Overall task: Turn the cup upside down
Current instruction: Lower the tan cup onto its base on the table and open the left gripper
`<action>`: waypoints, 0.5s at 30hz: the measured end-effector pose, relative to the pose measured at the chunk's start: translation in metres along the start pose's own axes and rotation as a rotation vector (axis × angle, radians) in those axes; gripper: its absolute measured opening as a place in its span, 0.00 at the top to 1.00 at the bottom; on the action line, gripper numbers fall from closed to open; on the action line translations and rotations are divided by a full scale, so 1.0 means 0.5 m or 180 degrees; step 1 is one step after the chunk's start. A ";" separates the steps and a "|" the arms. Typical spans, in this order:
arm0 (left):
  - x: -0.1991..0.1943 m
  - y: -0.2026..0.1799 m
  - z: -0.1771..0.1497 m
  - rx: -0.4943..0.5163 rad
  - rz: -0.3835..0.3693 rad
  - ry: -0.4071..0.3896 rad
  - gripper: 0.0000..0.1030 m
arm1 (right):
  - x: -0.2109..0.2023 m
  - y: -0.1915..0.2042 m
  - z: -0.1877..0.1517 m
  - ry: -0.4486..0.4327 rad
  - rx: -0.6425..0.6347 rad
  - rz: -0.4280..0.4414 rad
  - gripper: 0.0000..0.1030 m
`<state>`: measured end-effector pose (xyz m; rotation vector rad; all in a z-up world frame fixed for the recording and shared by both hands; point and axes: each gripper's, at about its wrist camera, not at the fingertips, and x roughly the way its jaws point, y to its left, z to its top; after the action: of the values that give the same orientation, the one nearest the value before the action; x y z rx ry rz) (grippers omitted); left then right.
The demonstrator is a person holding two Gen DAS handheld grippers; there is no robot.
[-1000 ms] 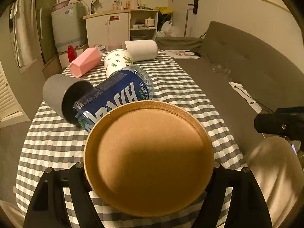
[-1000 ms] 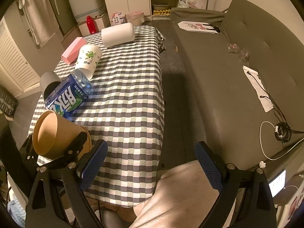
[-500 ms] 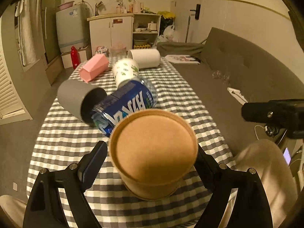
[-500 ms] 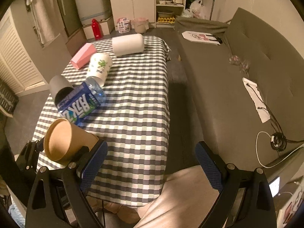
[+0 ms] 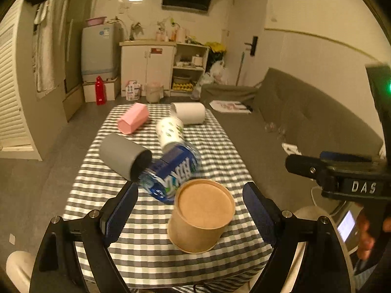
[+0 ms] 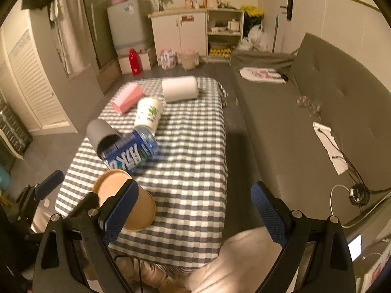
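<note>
A brown paper cup [image 5: 201, 216] stands upside down on the checkered table [image 5: 220, 146]; left tongs [image 5: 190, 210] and right tongs [image 6: 194, 210] both spread apart, empty.

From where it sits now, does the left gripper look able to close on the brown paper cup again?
Probably yes. The left gripper is open, with the brown paper cup standing upside down on the checked tablecloth between its jaws. The blue-labelled water bottle lies just behind the cup, not between it and the jaws.
</note>
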<state>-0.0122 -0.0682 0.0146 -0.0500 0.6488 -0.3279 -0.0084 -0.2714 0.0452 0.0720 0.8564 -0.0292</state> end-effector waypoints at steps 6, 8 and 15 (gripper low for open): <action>-0.037 0.062 -0.005 -0.0166 0.0273 -0.0108 0.12 | -0.020 0.011 -0.023 -0.0246 0.0023 0.0138 0.09; -0.043 0.079 -0.012 -0.0189 0.0395 -0.0106 0.11 | -0.020 0.019 -0.042 -0.0292 -0.0002 0.0199 0.09; -0.052 0.115 -0.054 -0.0259 0.0584 -0.0046 0.04 | 0.012 0.054 -0.103 -0.0247 -0.0034 0.0314 0.09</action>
<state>-0.0317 -0.0041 -0.0003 -0.0702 0.6471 -0.1242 -0.0418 -0.2407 0.0086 0.1022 0.7746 0.0647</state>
